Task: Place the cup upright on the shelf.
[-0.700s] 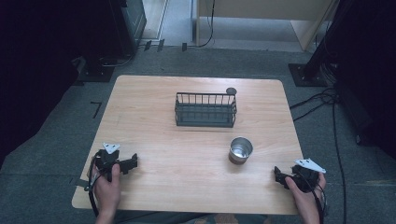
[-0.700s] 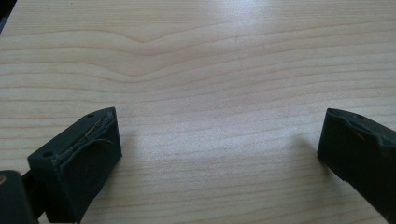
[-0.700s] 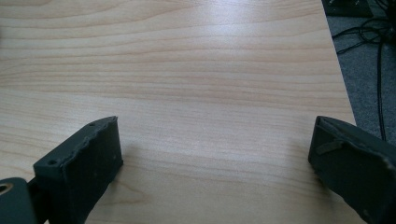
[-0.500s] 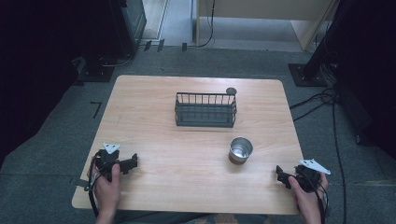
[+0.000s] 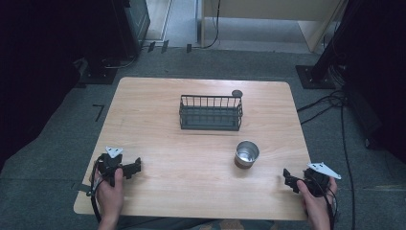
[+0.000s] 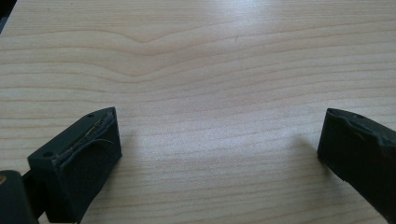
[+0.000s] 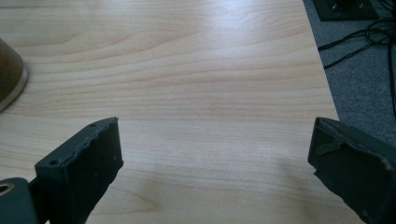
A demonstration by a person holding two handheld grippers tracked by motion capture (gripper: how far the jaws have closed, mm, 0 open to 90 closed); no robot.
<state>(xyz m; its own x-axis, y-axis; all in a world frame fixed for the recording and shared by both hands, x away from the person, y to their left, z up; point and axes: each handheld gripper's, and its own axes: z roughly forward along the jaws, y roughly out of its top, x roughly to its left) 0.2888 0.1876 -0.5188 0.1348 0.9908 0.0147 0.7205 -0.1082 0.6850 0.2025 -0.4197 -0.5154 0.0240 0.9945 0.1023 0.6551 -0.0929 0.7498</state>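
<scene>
Right gripper (image 5: 291, 178) has slid a little toward the table's near-right corner — away from the cup (image 5: 246, 154); jaws wide, empty. Left gripper (image 5: 134, 167), far left of the cup, likewise gapes empty — no reach begun.

Left claw (image 5: 136, 167) gaping, right claw (image 5: 287, 176) gaping, both low

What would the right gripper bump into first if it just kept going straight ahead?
Probably nothing: the right gripper has bare table ahead. The metal cup sits off to one side.
</scene>
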